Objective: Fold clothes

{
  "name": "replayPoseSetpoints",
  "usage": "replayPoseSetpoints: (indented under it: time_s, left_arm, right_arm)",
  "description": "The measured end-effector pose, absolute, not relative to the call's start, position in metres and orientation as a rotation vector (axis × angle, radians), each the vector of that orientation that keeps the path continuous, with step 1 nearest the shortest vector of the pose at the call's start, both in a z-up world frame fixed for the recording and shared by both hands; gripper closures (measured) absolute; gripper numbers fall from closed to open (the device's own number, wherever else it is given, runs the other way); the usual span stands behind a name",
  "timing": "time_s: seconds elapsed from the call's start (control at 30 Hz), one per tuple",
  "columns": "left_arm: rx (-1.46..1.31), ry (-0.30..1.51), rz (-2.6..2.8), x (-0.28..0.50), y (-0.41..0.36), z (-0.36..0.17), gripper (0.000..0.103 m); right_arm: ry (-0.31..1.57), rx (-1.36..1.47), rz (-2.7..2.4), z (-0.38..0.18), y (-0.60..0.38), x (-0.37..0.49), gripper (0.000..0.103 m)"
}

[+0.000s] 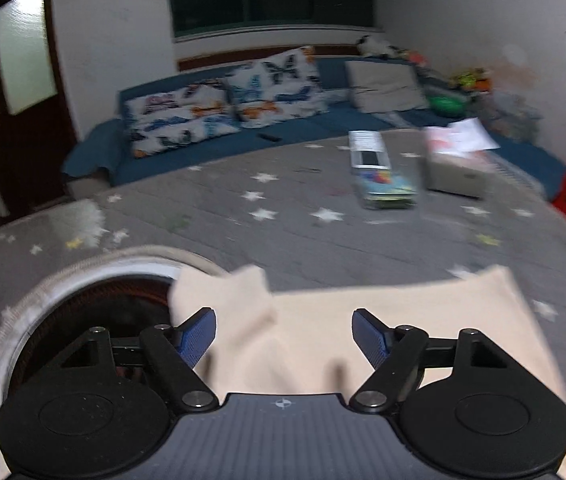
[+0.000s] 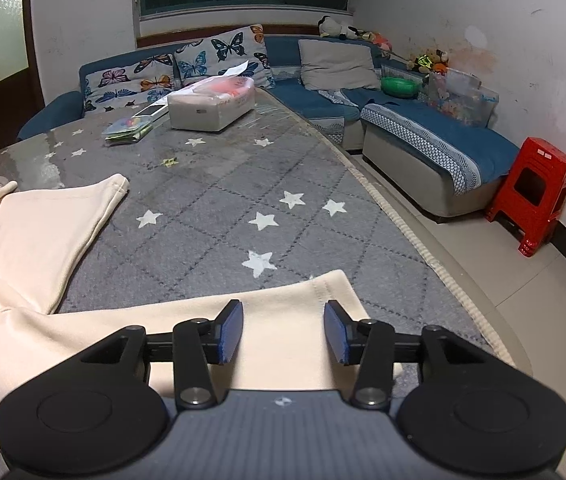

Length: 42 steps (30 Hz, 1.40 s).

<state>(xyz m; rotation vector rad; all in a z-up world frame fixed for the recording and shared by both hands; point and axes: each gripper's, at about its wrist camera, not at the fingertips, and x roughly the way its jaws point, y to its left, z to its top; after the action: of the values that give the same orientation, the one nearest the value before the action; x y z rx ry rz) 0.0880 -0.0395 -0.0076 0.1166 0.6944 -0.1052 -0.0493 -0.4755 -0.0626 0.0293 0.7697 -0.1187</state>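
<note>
A cream garment point(image 2: 39, 224) lies spread on the grey star-patterned table cover point(image 2: 219, 184), with two long parts running out to the right. My right gripper point(image 2: 283, 312) is open just over the hemmed end of the nearer part point(image 2: 323, 288), with cloth showing between its blue pads point(image 2: 231, 328) and no pinch on it. In the blurred left wrist view my left gripper point(image 1: 283, 320) stands open above the same cream cloth point(image 1: 423, 312), where a bunched fold point(image 1: 239, 300) rises beside the left pad point(image 1: 199, 332). Neither gripper holds anything.
A round white-rimmed opening point(image 1: 19, 312), dark inside, sits at the left gripper's left. A tissue box point(image 2: 211, 108) and books with a phone point(image 2: 131, 128) lie at the far end. The table's rope-trimmed edge point(image 2: 403, 224) runs along the right; beyond are a blue sofa point(image 2: 423, 136) and a red stool point(image 2: 535, 196).
</note>
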Motion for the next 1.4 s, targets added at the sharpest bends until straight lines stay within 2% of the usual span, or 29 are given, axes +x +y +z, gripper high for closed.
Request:
replayPoseSetpoints:
  time_s: [0.13,0.23,0.3,0.37,0.43,0.47,0.67,1.1,1.4]
  left_arm:
    - [0.130,0.731,-0.059,0.119,-0.036,-0.025,0.026]
    - [0.133,0.745,-0.044,0.128,-0.032,-0.035,0.039]
    - [0.107,0.738,-0.062,0.127,-0.026,-0.036,0.055]
    - [0.094,0.739,-0.069,0.126,-0.023,-0.034,0.081]
    - [0.081,0.739,-0.074,0.123,-0.018,-0.032,0.092]
    - [0.068,0.731,-0.072,0.119,-0.014,-0.029,0.094]
    - [0.000,0.653,-0.057,0.090,0.015,0.002,0.095]
    - [-0.133,0.474,0.126,-0.028,0.121,0.064,0.095]
    - [-0.181,0.491,0.265,-0.085,0.177,0.050,0.095]
  right_arm:
    - [0.773,0.034,-0.119,-0.062,-0.476,-0.048,0.056]
    - [0.775,0.034,-0.118,-0.062,-0.476,-0.048,0.056]
    - [0.776,0.033,-0.117,-0.062,-0.475,-0.047,0.056]
    - [0.775,0.031,-0.116,-0.062,-0.475,-0.046,0.055]
    - [0.775,0.029,-0.115,-0.062,-0.475,-0.045,0.054]
    - [0.775,0.028,-0.115,-0.062,-0.474,-0.045,0.054]
    - [0.775,0.009,-0.102,-0.060,-0.471,-0.044,0.054]
    - [0.711,-0.057,0.049,-0.034,-0.433,-0.053,0.054]
    - [0.692,-0.138,0.303,-0.014,-0.376,-0.066,0.054]
